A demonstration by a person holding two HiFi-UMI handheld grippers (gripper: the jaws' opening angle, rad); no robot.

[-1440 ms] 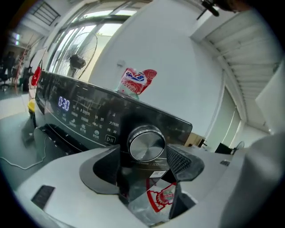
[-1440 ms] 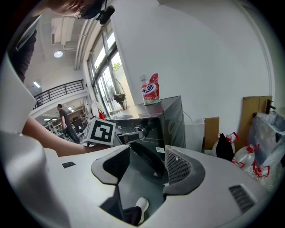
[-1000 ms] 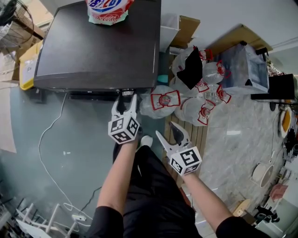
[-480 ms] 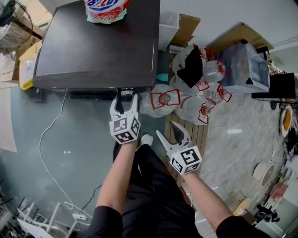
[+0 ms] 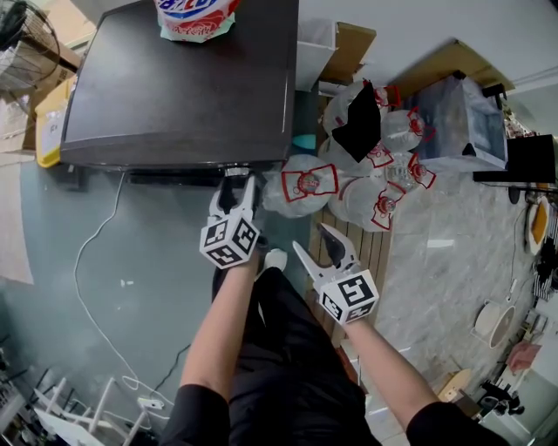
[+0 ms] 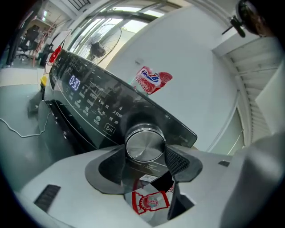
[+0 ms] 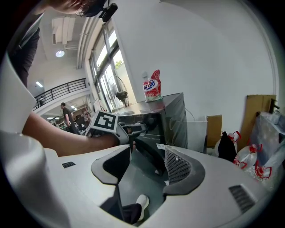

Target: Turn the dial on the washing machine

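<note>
Because the dial (image 6: pixel 144 143) is a smooth round steel knob standing proud of the dark control panel (image 6: pixel 89 95), near the right-hand end of the washing machine (image 5: pixel 174 87) front, the left claw (image 6: pixel 146 153) meets it head-on with one jaw on each side, so a roll of the wrist would carry straight into the knob. Its jaws stand wide only because the knob is wide. The pads look to lie against the rim on both flanks, so I read it as pinching the dial rather than merely framing it, though the contact is close to call. In the head view the person's left forearm lines up behind the claw, which suits a twist about that axis. The right claw (image 7: pixel 148 165) has no part in this step. It hangs back beside the person's leg, well apart from the machine, jaws spread with nothing between them. Lit digits (image 6: pixel 74 83) on the panel suggest the machine is powered, so a turn should register there. A detergent pouch (image 5: pixel 196 17) sits on the lid at the far edge, away from the work. Filled plastic bags (image 5: pixel 349 196) crowd the floor just right of the machine, perhaps the reason the right arm sits tucked in.
</note>
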